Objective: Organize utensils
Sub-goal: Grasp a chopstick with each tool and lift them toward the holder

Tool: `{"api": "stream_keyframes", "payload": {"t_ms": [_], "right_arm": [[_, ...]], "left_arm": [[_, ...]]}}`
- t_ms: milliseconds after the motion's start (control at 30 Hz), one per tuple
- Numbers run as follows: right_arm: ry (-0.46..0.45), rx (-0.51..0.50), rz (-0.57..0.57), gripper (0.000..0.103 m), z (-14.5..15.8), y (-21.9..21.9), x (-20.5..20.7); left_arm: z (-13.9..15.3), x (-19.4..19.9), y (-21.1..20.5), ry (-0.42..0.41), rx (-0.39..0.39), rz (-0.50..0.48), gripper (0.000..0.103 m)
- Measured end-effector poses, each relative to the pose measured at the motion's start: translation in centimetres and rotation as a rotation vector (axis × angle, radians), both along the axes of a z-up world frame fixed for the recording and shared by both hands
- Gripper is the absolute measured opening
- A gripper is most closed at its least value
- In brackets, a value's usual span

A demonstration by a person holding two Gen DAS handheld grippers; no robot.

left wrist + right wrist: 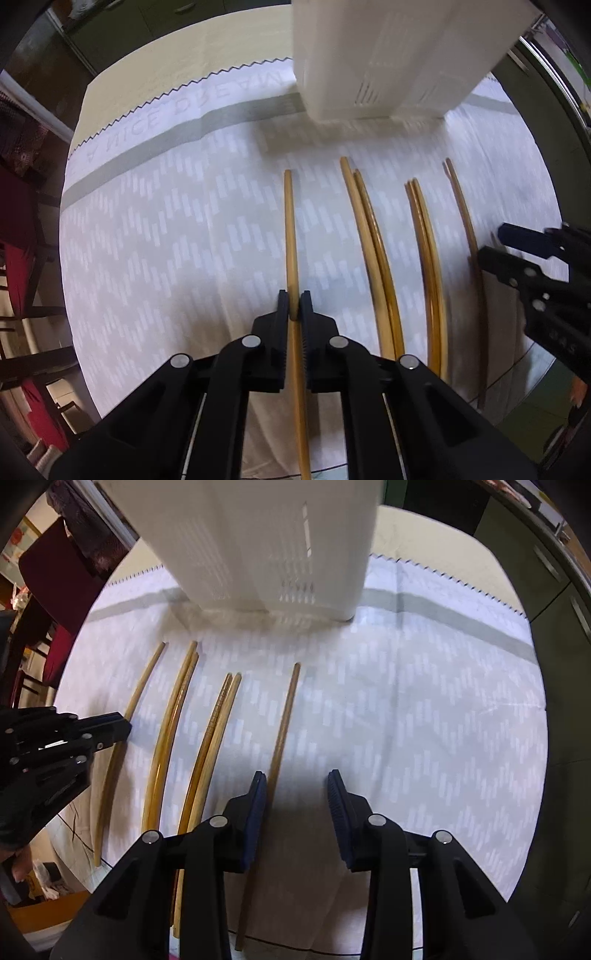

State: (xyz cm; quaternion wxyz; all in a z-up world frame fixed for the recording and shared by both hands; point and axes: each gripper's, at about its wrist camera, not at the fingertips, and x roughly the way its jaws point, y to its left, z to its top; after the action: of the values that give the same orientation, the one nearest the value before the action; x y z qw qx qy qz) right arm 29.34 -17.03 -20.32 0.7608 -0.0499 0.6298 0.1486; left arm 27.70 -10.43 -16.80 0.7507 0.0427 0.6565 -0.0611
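Black left hand-held gripper (294, 306) pinches a chopstick (290, 229), hiding its middle; right hand-held gripper (296, 788) gapes empty.

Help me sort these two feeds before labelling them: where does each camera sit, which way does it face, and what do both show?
Left wrist: sits on the left gripper, facing down at the cloth-covered table; its fingers pinch the leftmost chopstick.
Right wrist: sits on the right gripper, facing steeply down; its jaws stand apart, the rightmost chopstick just inside the left finger.
Shared: the chopstick row, the white slotted holder, and each other's gripper at the frame edge.
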Motion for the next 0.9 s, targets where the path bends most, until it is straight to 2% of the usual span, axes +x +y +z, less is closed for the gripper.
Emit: {"api": "stream_keyframes", "payload": {"t_ms": [267,433,600,733,900], "right_arm": [[-0.018,-0.074,0.012,0.031,-0.6,2.4,0.3],[0.013,-0.090,0.041,0.009,-0.8,4.8,0.5],[0.102,-0.016,-0.012,0.007,-1.1,4.3,2.6],[0.038,0.024,-0.024,0.007,0.1,3.7,2.0],[-0.098,0.109,-0.004,0.007,4.1,2.5,-0.7]], "left_arm": [[0.2,-1.0,0.9,-0.010,-0.035,0.004,0.007],[0.3,-1.7,3.7,-0.025,-0.055,0.005,0.007],[1.5,-2.2,5.2,-0.047,-0.086,0.006,0.006],[3.2,-2.9,6.2,-0.081,-0.105,-0.002,0.007],[6.0,-4.3,7.1,-0.121,-0.138,-0.026,0.006]]}}
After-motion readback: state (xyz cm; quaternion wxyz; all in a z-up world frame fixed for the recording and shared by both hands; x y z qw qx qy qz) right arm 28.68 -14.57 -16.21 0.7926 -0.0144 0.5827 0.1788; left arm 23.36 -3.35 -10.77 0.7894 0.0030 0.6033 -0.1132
